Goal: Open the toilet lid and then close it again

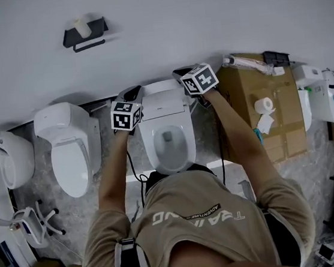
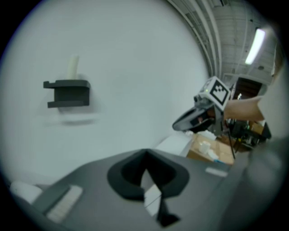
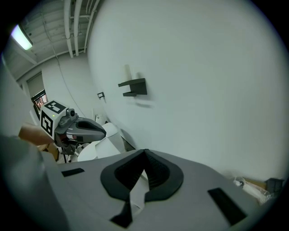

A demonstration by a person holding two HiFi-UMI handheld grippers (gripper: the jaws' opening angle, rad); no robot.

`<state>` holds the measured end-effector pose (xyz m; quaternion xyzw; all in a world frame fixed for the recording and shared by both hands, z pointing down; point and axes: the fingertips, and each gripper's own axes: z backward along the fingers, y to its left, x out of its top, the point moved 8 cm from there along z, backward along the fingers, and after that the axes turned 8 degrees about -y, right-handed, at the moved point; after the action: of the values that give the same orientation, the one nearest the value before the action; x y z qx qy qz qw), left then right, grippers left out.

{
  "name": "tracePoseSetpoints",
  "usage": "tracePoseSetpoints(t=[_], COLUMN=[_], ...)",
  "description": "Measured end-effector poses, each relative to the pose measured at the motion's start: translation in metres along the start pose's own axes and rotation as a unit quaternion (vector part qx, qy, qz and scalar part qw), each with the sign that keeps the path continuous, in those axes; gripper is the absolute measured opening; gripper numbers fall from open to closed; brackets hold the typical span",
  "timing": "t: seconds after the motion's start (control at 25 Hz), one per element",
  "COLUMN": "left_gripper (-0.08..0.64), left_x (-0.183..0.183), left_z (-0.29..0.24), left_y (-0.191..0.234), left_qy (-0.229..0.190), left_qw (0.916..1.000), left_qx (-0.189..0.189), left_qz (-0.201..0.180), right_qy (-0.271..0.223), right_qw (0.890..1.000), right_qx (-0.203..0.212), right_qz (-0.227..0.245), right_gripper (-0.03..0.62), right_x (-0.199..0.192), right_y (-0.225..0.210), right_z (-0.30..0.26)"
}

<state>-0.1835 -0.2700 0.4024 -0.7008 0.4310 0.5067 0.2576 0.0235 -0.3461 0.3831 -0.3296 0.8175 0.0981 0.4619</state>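
Toilet lid (image 1: 163, 104) standing open on the middle toilet (image 1: 151, 153).
Lid is leaning upright toward the wall; left gripper (image 1: 131, 94) and right gripper (image 1: 181, 73) are hovering at its upper corners, both pressing their fingers closed, tips meeting.

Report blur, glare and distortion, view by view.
Head view: even, soft light, mostly sharp. Left gripper view: fisheye with dark corners, left tool blurred up close, ceiling lamp glaring. Right gripper view: fisheye too, right tool crisper.
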Motion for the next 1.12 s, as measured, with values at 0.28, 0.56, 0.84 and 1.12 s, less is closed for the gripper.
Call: tracePoseSetpoints(t=[0.28,0.56,0.84,1.12], left_gripper=[0.003,0.003,0.003,0.003], left_x=[-0.016,-0.040,-0.069,-0.092], left_z=[0.031,0.061,0.091,0.112], left_y=[-0.028,-0.057,-0.084,-0.104], left_qy=[0.013,0.021,0.032,0.051], left_qw=[0.9999,0.9996,0.9982,0.9950], left_qx=[-0.010,-0.013,-0.021,-0.020], left_qz=[-0.001,0.016,0.046,0.083], right_qy=[0.003,0.014,0.029,0.044], right_qw=[1.000,0.999,0.999,0.997], right_qx=[0.013,0.032,0.045,0.056], right_qz=[0.004,0.011,0.003,-0.022], right_gripper=[0.012,0.013,0.014,0.014], right_x=[-0.029,-0.061,-0.100,-0.135], right_y=[0.027,0.056,0.082,0.098], right_z=[0.019,0.041,0.060,0.077])
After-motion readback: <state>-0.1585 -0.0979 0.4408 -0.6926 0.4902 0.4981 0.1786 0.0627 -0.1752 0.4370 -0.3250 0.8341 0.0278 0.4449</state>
